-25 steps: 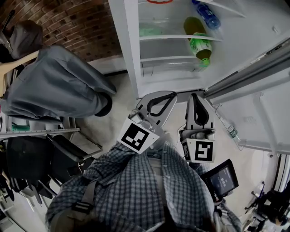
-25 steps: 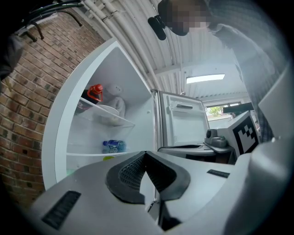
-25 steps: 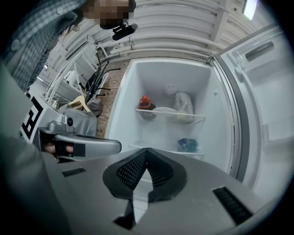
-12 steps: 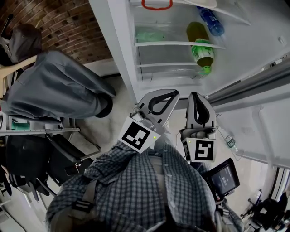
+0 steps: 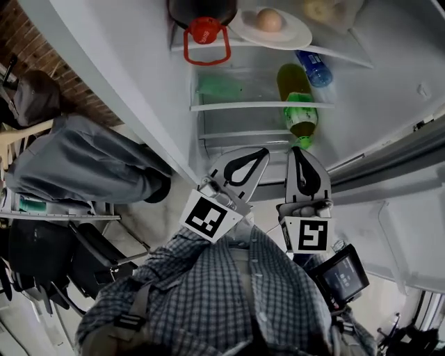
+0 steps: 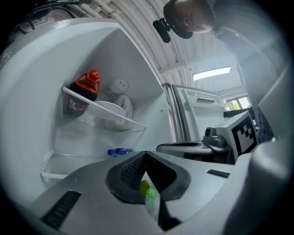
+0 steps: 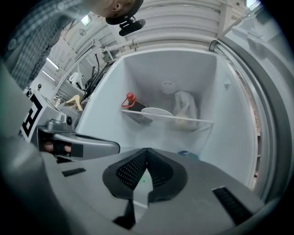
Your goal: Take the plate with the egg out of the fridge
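Note:
The fridge stands open in front of me. A white plate (image 5: 272, 29) with a brown egg (image 5: 269, 19) on it rests on the top glass shelf (image 5: 334, 53). In the gripper views the plate (image 6: 110, 108) (image 7: 157, 111) shows from below and the egg is hidden. My left gripper (image 5: 261, 151) (image 6: 145, 154) and right gripper (image 5: 297, 149) (image 7: 147, 150) are side by side below the lower shelves, well short of the plate. Both are shut and hold nothing.
A dark jug with a red lid and handle (image 5: 204, 29) stands left of the plate, a plastic bag (image 5: 327, 10) to its right. A blue bottle (image 5: 311, 67) and a green bottle (image 5: 296, 111) lie on lower shelves. The fridge door (image 5: 396, 160) hangs at right, a grey-draped chair (image 5: 83, 149) at left.
The head view has swung up, so the top shelf with the plate and egg now shows. Both grippers have edged closer to the fridge, still shut.

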The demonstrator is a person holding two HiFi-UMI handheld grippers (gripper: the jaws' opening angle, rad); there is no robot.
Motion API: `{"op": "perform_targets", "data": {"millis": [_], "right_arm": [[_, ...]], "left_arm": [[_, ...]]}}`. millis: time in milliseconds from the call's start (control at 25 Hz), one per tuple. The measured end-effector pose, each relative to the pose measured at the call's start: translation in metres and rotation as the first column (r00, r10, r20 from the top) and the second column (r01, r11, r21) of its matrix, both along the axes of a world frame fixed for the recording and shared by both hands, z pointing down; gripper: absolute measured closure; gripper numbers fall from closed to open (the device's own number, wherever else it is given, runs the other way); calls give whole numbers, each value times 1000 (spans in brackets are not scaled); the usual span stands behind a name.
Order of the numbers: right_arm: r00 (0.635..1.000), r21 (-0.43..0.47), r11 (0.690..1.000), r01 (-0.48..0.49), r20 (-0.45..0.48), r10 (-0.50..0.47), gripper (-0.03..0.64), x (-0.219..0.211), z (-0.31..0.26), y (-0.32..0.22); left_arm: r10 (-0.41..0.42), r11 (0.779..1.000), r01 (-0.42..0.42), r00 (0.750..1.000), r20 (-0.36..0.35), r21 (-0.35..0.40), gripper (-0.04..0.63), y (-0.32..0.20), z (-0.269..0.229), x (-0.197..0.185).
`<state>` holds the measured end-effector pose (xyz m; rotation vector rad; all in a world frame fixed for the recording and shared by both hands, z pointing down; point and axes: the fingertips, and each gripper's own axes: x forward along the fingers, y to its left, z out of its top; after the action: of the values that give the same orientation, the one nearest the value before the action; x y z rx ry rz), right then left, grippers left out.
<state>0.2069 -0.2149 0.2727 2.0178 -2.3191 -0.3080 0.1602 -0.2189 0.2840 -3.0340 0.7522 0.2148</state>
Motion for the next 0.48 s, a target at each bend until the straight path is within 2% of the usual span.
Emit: {"op": "perform_targets", "data": {"millis": [280,480], "right_arm": [[997,10,1000,4,-74,-3,611,19,-22,-33],[982,41,999,22,-190,-13,612,31,-48,-52]], "left_arm": [[-66,997,66,998,-4,39,589,-24,-23,10],[-92,993,93,996,-17,74,589,-37,-46,15]]}}
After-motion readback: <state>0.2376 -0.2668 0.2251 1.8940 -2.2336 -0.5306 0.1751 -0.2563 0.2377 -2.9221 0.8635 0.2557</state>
